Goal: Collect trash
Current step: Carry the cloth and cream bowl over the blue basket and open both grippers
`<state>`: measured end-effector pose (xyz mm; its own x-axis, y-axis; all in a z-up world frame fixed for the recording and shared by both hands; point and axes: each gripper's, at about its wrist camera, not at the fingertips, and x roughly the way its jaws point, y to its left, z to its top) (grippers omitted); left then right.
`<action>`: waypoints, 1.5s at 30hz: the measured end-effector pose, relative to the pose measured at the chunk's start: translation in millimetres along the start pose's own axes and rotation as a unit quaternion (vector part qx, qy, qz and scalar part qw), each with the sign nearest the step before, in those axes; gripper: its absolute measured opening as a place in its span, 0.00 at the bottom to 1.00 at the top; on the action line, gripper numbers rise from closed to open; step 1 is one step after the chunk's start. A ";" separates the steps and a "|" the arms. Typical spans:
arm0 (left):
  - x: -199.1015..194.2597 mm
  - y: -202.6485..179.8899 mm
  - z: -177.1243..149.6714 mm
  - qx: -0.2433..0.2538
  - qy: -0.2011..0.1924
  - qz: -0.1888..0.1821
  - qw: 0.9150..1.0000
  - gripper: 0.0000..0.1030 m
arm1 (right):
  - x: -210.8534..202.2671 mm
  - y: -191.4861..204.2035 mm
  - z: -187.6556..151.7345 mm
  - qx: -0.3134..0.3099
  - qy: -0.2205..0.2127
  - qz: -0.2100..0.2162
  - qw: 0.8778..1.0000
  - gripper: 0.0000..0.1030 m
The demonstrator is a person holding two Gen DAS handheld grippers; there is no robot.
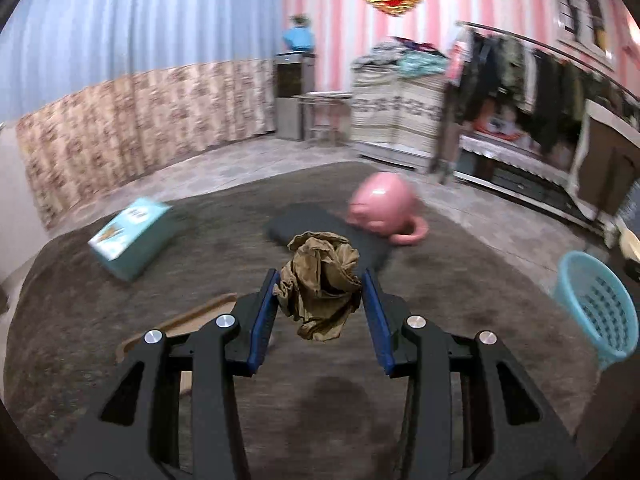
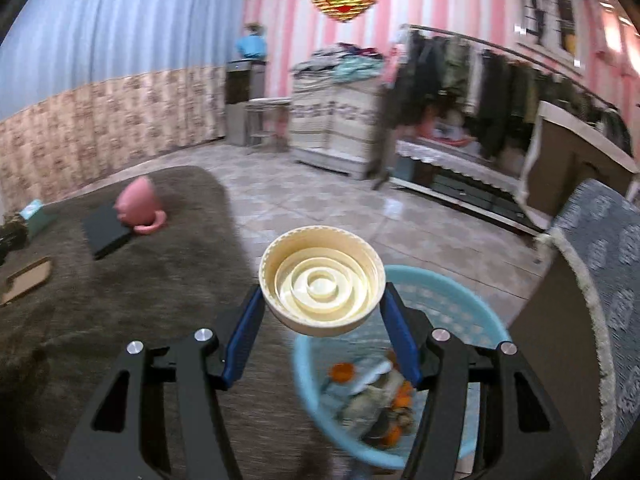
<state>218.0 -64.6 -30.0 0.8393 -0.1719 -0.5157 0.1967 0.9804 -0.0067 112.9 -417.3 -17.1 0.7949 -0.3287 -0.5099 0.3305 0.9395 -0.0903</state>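
My left gripper (image 1: 319,280) is shut on a crumpled brown paper ball (image 1: 320,284) and holds it above the brown-covered table (image 1: 120,320). My right gripper (image 2: 322,296) is shut on a cream plastic lid (image 2: 322,280), held above the light blue basket (image 2: 448,296), which stands off the table's right edge and holds orange peels and other scraps. The same basket shows at the right in the left wrist view (image 1: 596,304).
On the table lie a pink mug on its side (image 1: 382,208), a black notebook (image 1: 332,232), a teal box (image 1: 130,236) and a wooden board (image 1: 176,328). A grey patterned chair (image 2: 600,280) stands right of the basket. Tiled floor, cabinet and clothes rack lie beyond.
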 end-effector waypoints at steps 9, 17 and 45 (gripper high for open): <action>5.3 -104.4 -2.6 0.049 0.014 -0.075 0.996 0.40 | 18.3 -42.3 -8.3 0.031 0.016 -0.036 0.999 0.58; 14.1 -174.3 -7.4 0.080 0.027 -0.117 0.990 0.40 | 31.1 -66.5 -14.1 0.049 0.025 -0.045 0.997 0.58; 50.9 -355.1 -18.4 0.174 0.026 -0.200 0.964 0.76 | 52.2 -156.3 -41.1 0.164 0.045 -0.087 0.982 0.57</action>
<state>181.6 -419.7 -69.6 0.6359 -0.5164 -0.5736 0.6656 0.7431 0.0688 81.8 -577.4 -64.7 0.6692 -0.4573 -0.5857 0.6146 0.7837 0.0903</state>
